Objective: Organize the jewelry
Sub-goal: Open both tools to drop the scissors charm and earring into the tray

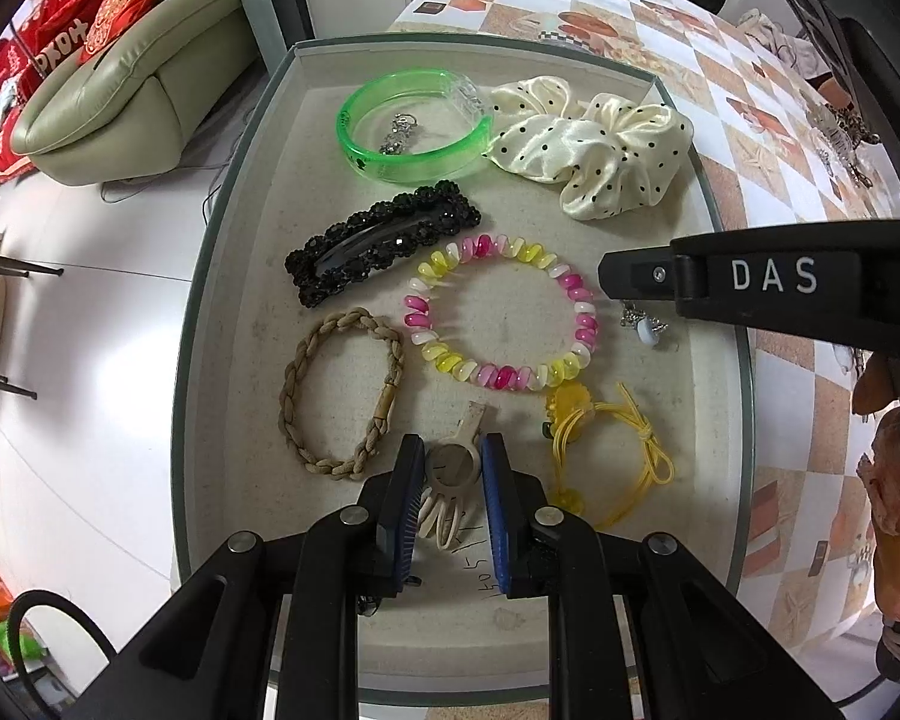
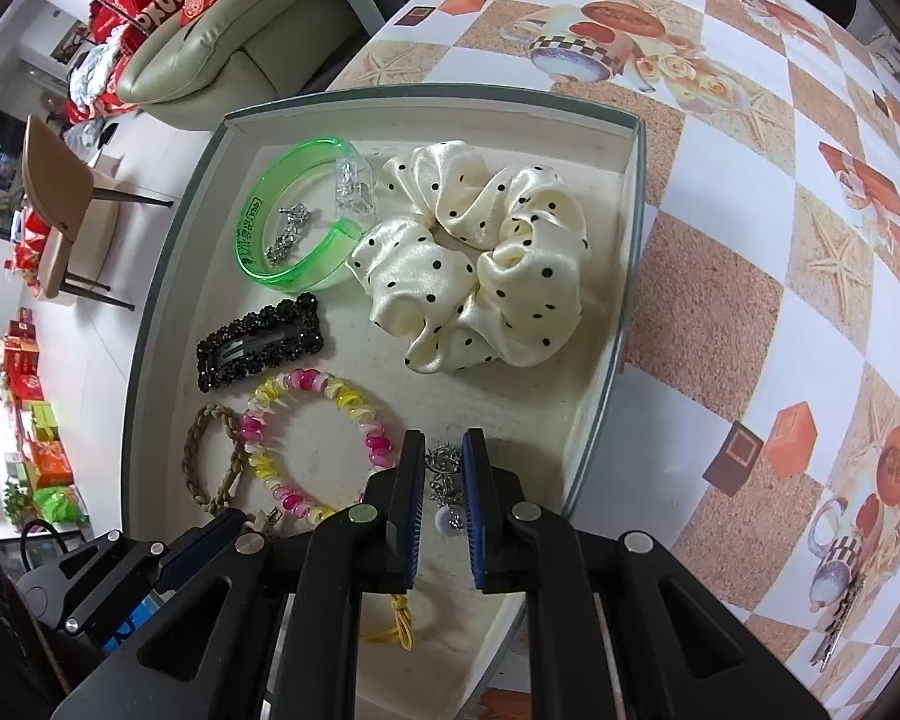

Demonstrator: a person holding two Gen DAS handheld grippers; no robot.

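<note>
A shallow grey tray (image 1: 210, 300) (image 2: 150, 312) holds a green bangle (image 1: 408, 126), a dotted cream scrunchie (image 1: 594, 144), a black rhinestone clip (image 1: 378, 240), a pink-and-yellow bead bracelet (image 1: 498, 375), a braided brown band (image 1: 297, 372) and a yellow hair tie (image 1: 648, 438). My left gripper (image 1: 453, 462) points down at the tray's near edge, shut on a beige hair claw (image 1: 453, 468). My right gripper (image 2: 444, 462), whose finger enters the left wrist view from the right, is shut on a silver charm with a pale blue bead (image 2: 444, 480) (image 1: 642, 324) low over the tray floor.
The tray sits at the corner of a table with a checked cup-pattern cloth (image 2: 750, 240). More hair pieces lie on the cloth at the far right (image 1: 840, 132), and a hairpin (image 2: 840, 624). A sofa (image 1: 138, 72) and a chair (image 2: 60, 198) stand beyond the table edge.
</note>
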